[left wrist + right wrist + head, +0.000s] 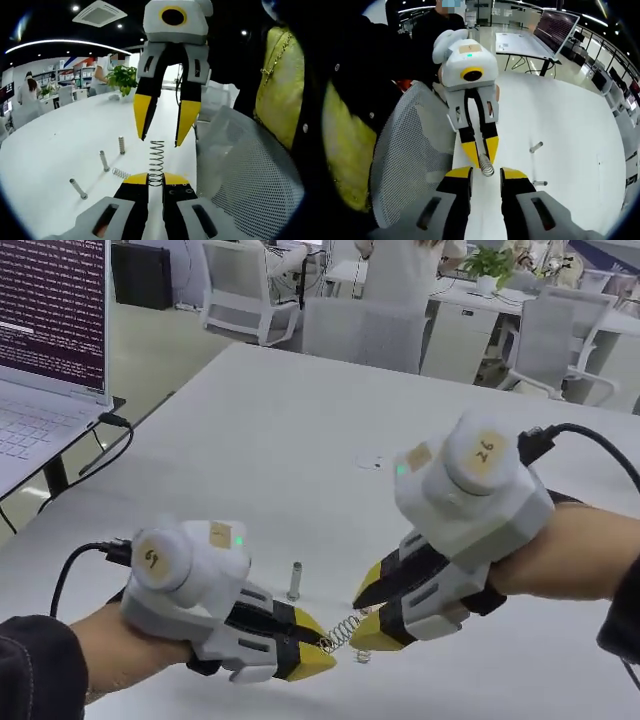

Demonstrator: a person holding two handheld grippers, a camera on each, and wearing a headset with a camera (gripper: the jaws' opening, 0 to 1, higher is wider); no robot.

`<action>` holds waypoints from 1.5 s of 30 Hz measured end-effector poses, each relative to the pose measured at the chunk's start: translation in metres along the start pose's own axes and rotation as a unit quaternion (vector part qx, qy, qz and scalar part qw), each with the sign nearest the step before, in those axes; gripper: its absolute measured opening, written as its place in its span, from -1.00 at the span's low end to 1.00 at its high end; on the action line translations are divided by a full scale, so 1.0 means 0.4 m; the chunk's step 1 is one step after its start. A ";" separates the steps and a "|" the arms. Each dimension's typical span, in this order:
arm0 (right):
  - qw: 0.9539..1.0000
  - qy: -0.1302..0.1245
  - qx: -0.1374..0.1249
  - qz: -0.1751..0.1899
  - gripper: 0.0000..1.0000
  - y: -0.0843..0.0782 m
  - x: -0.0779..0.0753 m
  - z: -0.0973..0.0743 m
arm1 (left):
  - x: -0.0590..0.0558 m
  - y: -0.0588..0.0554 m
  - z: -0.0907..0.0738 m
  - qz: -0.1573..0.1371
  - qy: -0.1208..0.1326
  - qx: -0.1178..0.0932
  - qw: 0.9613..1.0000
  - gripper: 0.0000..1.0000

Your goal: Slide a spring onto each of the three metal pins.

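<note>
My left gripper [320, 653] is shut on one end of a metal spring [343, 631], which sticks out level from its yellow tips. In the left gripper view that spring [156, 159] rises from the closed left gripper [156, 178]. My right gripper [358, 621] faces it, open, its yellow fingertips [141, 115] standing on either side of the spring's free end without touching. An upright metal pin [295, 581] stands on the white table [300, 440] just behind. Three pins [104, 161] stand in a row; the farthest [121, 145] looks coiled. A loose spring [120, 173] lies beside them.
An open laptop [45, 350] with a black cable [110, 445] sits at the table's left edge. A grey mesh chair [250, 175] stands close to the table's near edge. Office chairs [240, 290] and a potted plant [490, 265] stand beyond the far edge.
</note>
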State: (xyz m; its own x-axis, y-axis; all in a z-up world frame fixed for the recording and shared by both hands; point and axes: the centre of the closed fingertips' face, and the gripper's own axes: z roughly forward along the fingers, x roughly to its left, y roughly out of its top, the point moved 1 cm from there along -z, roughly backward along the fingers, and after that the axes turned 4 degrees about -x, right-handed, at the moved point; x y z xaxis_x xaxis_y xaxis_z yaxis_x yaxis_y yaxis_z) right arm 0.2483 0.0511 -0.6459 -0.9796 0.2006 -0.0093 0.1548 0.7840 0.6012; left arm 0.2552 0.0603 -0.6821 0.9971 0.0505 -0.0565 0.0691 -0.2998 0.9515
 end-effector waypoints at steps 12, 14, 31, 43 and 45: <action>0.999 0.032 -0.016 -0.002 -0.68 0.014 0.019 0.001 | -0.027 0.039 0.006 0.014 -0.020 -0.032 0.999 -0.98; 0.999 0.036 -0.016 -0.001 -0.69 0.014 0.022 0.002 | -0.028 0.046 0.006 0.010 -0.021 -0.039 0.999 -0.98; 0.999 0.039 -0.018 -0.003 -0.81 0.017 0.025 0.002 | -0.030 0.074 0.002 0.002 -0.021 -0.065 0.998 -0.98; 0.999 0.049 -0.005 0.012 -0.84 0.010 0.033 -0.001 | -0.038 0.076 0.005 0.008 -0.024 -0.063 0.998 -0.96; 0.999 0.049 -0.002 0.010 -0.84 0.009 0.032 -0.001 | -0.038 0.076 0.006 0.008 -0.023 -0.064 0.998 -0.96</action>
State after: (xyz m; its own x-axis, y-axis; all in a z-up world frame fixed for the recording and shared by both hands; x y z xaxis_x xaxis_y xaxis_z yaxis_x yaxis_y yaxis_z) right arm 0.2364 0.0564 -0.6436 -0.9842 0.1578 0.0807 0.1742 0.7774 0.6044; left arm 0.2422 0.0482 -0.6531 0.9986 0.0028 -0.0526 0.0522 -0.1766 0.9829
